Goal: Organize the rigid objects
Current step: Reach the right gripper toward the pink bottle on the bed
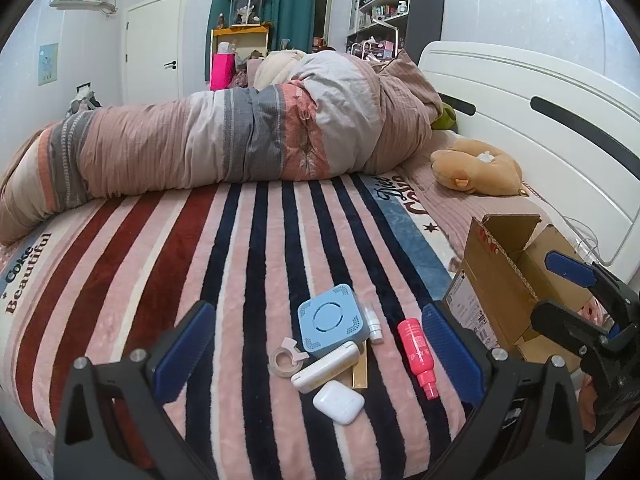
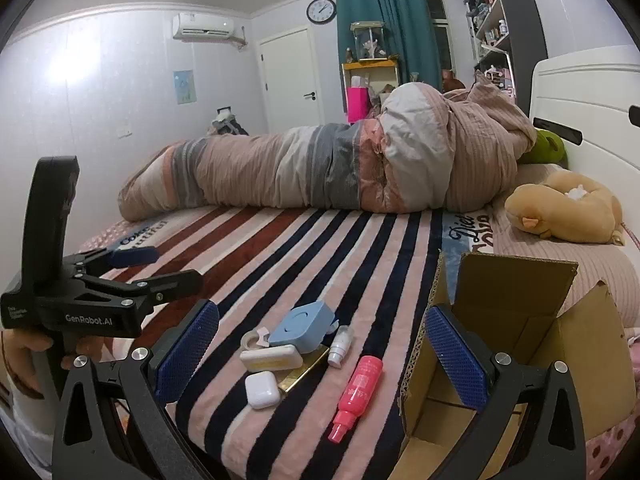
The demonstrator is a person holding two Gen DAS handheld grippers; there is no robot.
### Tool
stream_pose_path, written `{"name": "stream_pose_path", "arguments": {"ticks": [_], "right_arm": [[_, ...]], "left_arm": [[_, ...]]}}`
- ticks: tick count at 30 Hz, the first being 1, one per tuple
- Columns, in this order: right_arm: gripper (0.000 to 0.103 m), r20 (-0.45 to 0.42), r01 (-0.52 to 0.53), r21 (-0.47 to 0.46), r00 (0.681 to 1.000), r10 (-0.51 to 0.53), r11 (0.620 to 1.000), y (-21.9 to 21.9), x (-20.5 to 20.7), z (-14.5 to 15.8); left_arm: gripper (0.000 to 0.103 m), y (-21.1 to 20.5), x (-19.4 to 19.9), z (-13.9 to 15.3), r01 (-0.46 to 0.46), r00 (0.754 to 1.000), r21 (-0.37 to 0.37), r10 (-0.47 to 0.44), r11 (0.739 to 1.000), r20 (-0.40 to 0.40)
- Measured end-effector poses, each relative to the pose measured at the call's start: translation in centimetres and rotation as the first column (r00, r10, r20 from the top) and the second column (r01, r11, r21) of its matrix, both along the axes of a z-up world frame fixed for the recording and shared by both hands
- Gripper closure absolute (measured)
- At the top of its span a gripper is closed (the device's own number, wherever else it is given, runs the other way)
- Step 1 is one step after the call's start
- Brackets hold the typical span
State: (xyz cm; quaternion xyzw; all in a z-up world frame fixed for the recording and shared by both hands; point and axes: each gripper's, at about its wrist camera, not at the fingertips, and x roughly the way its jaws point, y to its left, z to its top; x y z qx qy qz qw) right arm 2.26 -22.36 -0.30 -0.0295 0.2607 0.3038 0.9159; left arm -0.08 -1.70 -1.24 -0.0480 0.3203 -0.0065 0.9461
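Striped bed blanket (image 1: 256, 264). Small clutter lies between and ahead of left gripper (image 1: 316, 350) fingers; box (image 2: 532, 344) sits right. Pink bottle (image 2: 358, 390): light, stiff, slick; grasp mid-body. Both grippers spread wide, empty; right gripper (image 2: 322, 354).

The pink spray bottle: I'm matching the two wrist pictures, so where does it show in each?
Left wrist view: the pink spray bottle lies low and right of centre, beside the cardboard box.
Right wrist view: the bottle lies low, at centre, left of the box.
Shared landmark: the blue square case, left of the bottle in both.
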Motion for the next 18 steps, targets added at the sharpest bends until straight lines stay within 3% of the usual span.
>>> {"name": "stream_pose_path", "arguments": {"ticks": [18], "right_arm": [[0.000,-0.009,-0.006,0.013,1.000,0.006,1.000,-0.4,-0.4,0.1]], "left_arm": [[0.000,-0.3,-0.3,0.4,0.012,1.000,-0.008,-0.012,1.000,0.002]]}}
